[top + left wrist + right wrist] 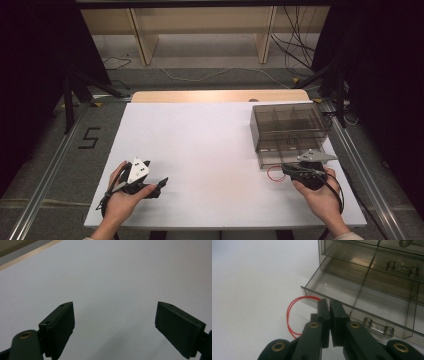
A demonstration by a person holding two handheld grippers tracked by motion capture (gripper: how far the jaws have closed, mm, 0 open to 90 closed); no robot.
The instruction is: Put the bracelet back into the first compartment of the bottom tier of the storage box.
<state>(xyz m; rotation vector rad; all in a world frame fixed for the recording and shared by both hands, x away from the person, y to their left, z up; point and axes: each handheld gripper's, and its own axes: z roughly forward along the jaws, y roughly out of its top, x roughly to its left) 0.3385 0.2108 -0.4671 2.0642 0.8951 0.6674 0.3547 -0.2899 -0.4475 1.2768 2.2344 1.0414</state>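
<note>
A thin red rubber band loops out from the tips of my right gripper, which is shut on it. The tips sit at the front left corner of a pulled-out bottom drawer of a smoky clear drawer box. In the high view the right gripper is at the table's right, with the red band hanging to its left. My left gripper rests low at the front left. Its jaws stand wide apart in the left gripper view, with bare table between them.
The white table has a wooden strip along its far edge. The drawer box has several compartments and clear handles. A wooden shelf, floor cables and dark stands lie beyond the table.
</note>
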